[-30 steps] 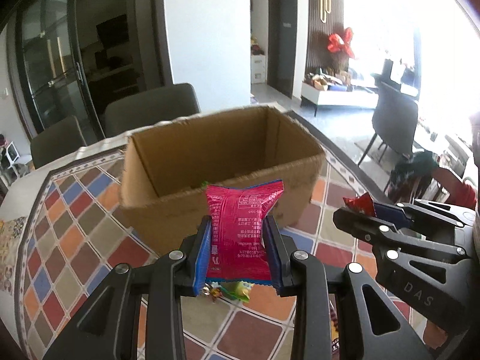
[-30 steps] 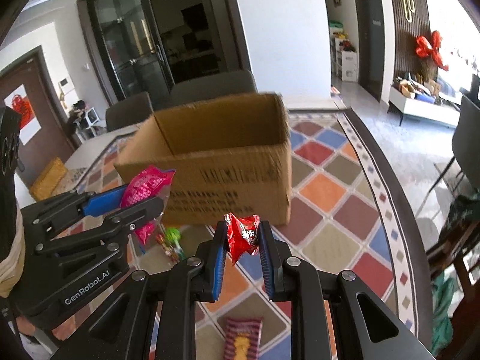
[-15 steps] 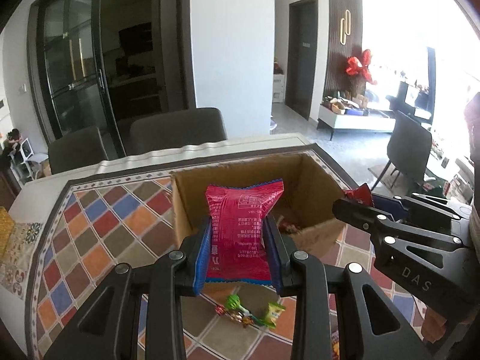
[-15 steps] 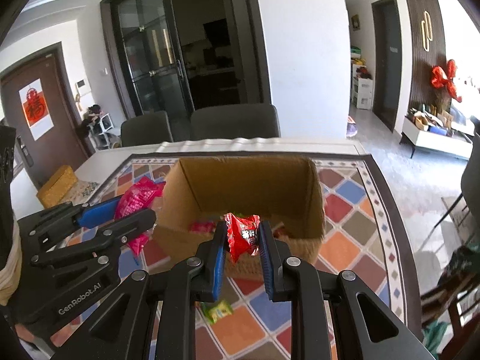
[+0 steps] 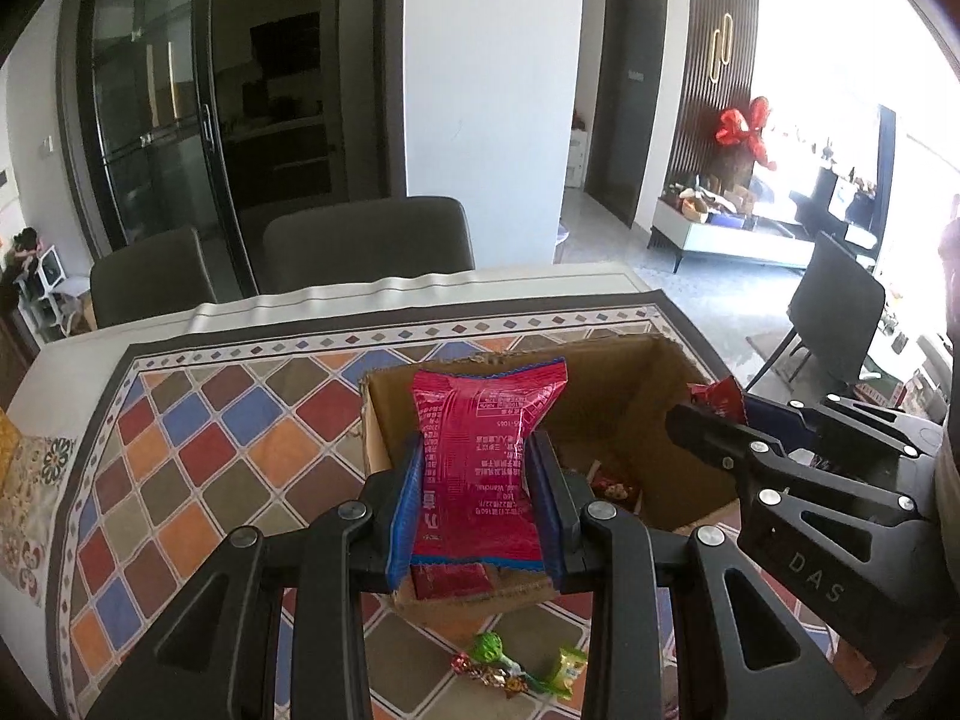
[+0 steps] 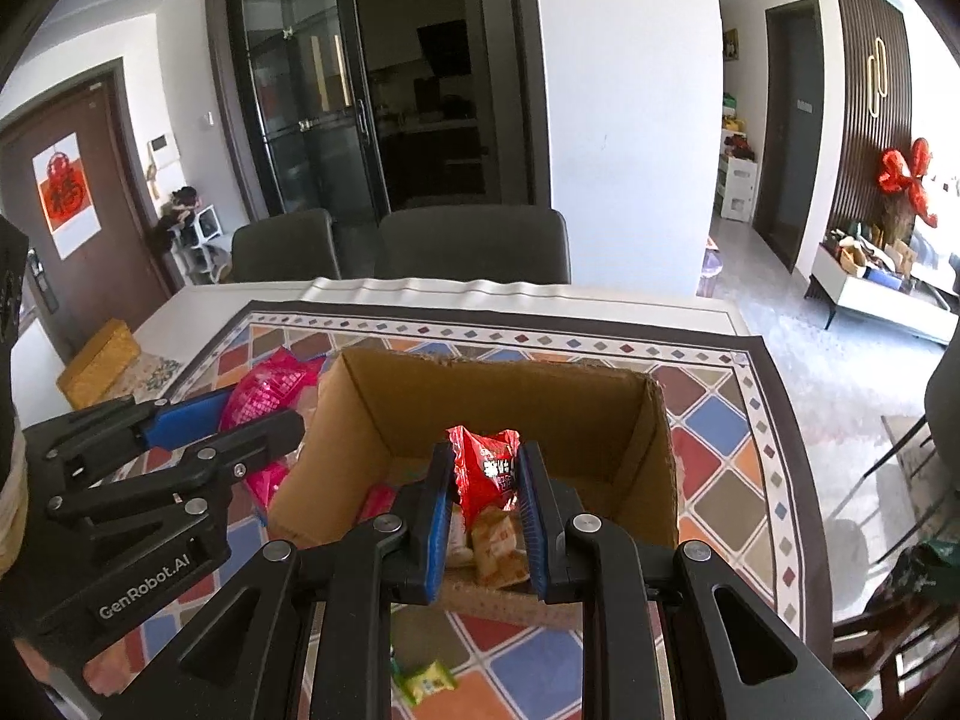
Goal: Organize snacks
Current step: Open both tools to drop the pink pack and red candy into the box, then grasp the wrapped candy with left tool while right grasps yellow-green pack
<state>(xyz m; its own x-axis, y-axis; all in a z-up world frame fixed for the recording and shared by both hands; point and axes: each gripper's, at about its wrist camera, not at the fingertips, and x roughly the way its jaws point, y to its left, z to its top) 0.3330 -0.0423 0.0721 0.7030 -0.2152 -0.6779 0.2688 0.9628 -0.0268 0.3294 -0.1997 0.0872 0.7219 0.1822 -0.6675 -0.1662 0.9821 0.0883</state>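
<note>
- Left gripper (image 5: 478, 495) pinches a pink snack packet (image 5: 480, 456) above the cardboard box (image 5: 672, 420).
- Right gripper (image 6: 483, 501) clamps a small red packet (image 6: 487, 468) over the box's open top.

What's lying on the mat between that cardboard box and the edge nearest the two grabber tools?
In the left wrist view, loose sweets lie on the patterned mat before the cardboard box: a green lollipop, foil-wrapped candies and a small yellow-green packet.
</note>
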